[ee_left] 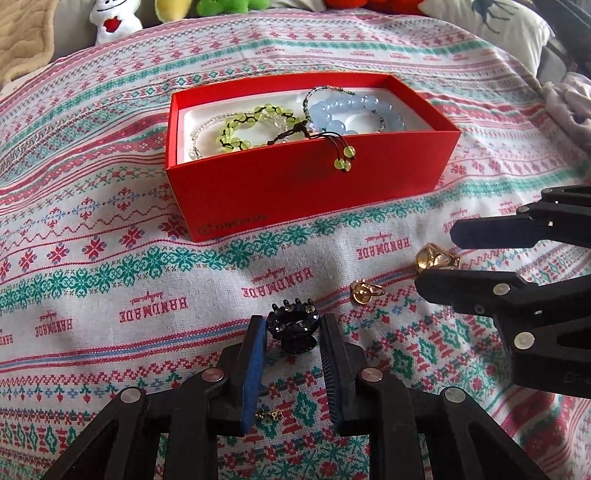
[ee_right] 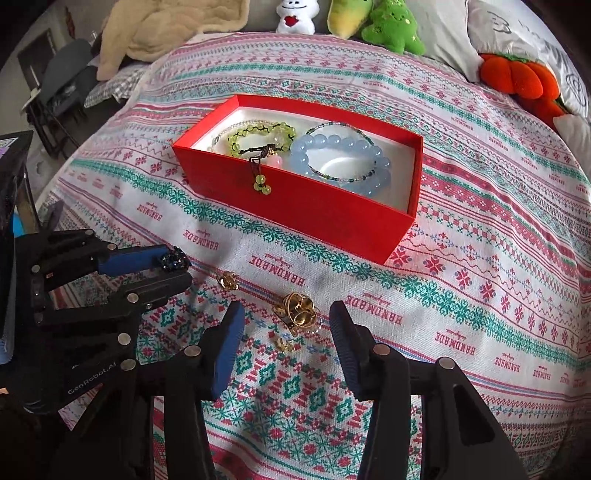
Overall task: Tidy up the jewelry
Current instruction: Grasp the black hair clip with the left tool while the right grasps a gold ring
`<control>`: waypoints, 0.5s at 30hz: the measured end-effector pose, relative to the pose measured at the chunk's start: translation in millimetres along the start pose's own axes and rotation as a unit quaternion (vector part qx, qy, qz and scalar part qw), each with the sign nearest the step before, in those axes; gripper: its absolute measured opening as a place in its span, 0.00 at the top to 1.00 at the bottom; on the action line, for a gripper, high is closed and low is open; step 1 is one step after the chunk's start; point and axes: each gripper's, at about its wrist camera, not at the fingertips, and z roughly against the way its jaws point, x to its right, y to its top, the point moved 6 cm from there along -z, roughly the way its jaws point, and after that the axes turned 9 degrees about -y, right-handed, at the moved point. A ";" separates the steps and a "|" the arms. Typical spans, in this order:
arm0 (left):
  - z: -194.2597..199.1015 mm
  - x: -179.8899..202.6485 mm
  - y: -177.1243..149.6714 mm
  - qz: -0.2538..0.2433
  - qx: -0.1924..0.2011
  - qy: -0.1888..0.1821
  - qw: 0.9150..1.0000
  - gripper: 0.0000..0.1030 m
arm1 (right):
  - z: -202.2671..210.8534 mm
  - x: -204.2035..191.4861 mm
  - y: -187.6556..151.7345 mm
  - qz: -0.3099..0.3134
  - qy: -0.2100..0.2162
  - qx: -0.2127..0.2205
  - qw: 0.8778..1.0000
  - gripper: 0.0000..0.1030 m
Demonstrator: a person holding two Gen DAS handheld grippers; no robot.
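A red box (ee_left: 295,184) (ee_right: 314,206) on the patterned bedspread holds a green bead bracelet (ee_left: 255,125) (ee_right: 258,136), a blue bead bracelet (ee_left: 351,110) (ee_right: 340,155) and thin bead strands. My left gripper (ee_left: 293,325) (ee_right: 173,264) is open, its fingers on either side of a black rhinestone hair claw (ee_left: 293,326) (ee_right: 174,258) lying on the cloth. My right gripper (ee_right: 286,317) (ee_left: 439,254) is open around a gold clip piece (ee_right: 297,310) (ee_left: 434,258). A small gold ring piece (ee_left: 364,291) (ee_right: 227,280) lies between the grippers.
A tiny gold piece (ee_right: 284,345) lies on the cloth just in front of the right gripper, and another tiny gold piece (ee_left: 269,415) lies between the left fingers. Plush toys (ee_right: 388,26) and pillows line the far edge of the bed.
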 end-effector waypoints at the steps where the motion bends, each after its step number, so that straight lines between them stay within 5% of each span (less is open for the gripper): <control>1: 0.4 -0.9 0.3 0.001 0.000 0.000 1.000 0.77 | -1.8 -1.0 0.8 0.002 0.000 -0.001 1.000 0.59; 10: 2.2 -4.1 1.7 0.007 0.000 0.000 1.000 0.77 | -8.9 -11.0 8.5 0.013 -0.005 -0.006 1.000 0.86; 15: 2.4 -4.7 2.0 0.008 -0.001 -0.001 1.000 0.77 | -5.5 -11.9 11.7 0.014 -0.001 -0.003 1.000 0.93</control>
